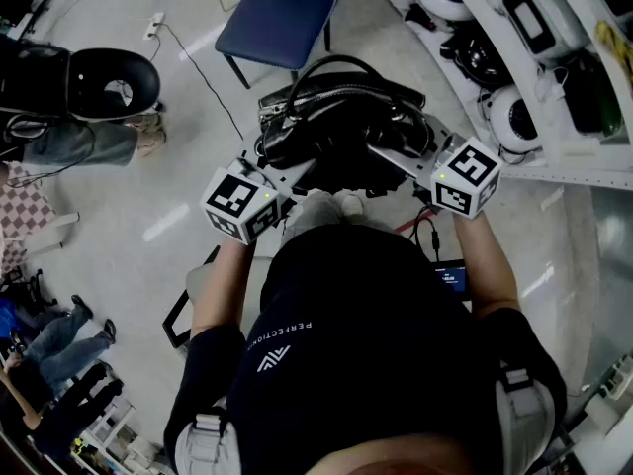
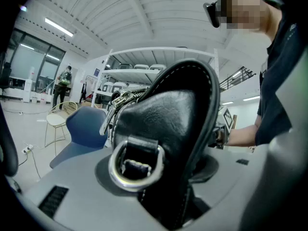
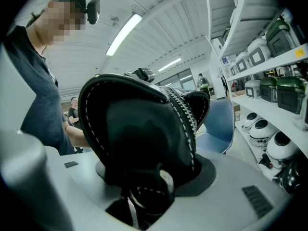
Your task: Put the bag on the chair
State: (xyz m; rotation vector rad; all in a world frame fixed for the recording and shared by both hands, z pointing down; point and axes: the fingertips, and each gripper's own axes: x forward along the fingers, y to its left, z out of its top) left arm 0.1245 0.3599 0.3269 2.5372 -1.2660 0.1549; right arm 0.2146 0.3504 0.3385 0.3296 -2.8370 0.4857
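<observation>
A black leather bag (image 1: 341,117) with looped handles hangs in the air between my two grippers, in front of the person's body. My left gripper (image 1: 297,173) is shut on the bag's left end, where a metal D-ring (image 2: 137,165) shows close to the camera. My right gripper (image 1: 391,156) is shut on the bag's right end (image 3: 144,134), beside its zip. The blue chair (image 1: 282,13) stands just beyond the bag with its seat bare; it also shows behind the bag as a blue seat (image 2: 84,129) and a blue backrest (image 3: 219,124).
White shelves (image 1: 534,67) with round white appliances run along the right side, close to the chair. A cable (image 1: 198,67) crosses the floor at the left, near a seated person's legs (image 1: 89,142). A white wire chair (image 2: 60,117) stands further off.
</observation>
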